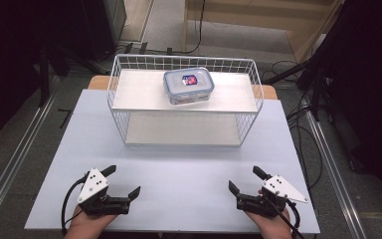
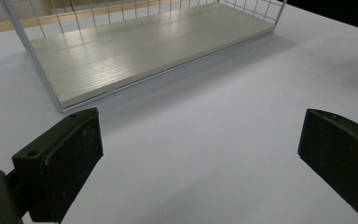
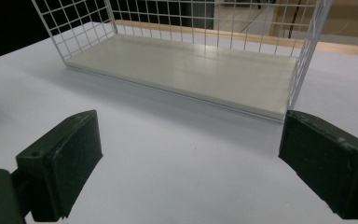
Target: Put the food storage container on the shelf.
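I have both tools parked at the near edge of the counter (image 1: 179, 164), nothing picked up yet. My left hand-held gripper (image 1: 124, 180) has its jaws spread wide with only bare counter between them, and the right hand-held gripper (image 1: 243, 179) is spread the same way, holding nothing. Ahead of them stands the white wire rack (image 1: 117, 79) with two pale boards. The clear food container (image 1: 189, 85) with the blue-rimmed lid sits on the upper shelf (image 1: 134, 92), roughly centred and slightly toward the right, well apart from either tool. The lower shelf (image 3: 191, 70) looks bare in both gripper views. As I judge it, the work is at its very start: no approach made, no contact, the container untouched. What is left is practically everything, namely bringing one or both tools forward and up to the top shelf, closing on the container and moving it wherever it belongs
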`<state>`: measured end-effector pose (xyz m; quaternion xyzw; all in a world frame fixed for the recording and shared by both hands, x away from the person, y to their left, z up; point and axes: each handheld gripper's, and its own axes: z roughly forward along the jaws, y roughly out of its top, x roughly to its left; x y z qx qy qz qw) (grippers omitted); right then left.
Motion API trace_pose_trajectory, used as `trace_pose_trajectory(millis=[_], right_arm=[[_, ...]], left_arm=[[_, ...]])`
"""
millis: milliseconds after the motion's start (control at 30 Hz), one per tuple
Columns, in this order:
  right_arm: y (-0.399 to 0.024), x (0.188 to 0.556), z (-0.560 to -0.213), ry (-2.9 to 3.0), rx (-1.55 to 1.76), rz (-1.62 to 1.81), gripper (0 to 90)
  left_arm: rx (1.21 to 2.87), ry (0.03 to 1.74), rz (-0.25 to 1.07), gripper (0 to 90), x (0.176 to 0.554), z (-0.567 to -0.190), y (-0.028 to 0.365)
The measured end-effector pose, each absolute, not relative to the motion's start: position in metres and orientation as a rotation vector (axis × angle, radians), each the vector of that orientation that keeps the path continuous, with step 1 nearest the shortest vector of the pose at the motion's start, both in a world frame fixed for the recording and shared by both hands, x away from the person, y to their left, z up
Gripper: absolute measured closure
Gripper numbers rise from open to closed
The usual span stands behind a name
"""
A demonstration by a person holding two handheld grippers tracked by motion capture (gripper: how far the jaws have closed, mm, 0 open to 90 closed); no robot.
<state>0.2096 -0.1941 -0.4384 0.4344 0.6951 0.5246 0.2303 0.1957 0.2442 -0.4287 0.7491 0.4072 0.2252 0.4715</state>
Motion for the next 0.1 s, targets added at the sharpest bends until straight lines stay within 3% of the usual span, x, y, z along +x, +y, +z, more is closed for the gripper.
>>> trace_pose_trajectory(millis=[100], right_arm=[[-0.1923,0.2097,-0.4400,1.927,1.197,1.444,5.7]], left_arm=[[1.823,1.008,0.538,0.1,0.1967,-0.4273,0.2471]])
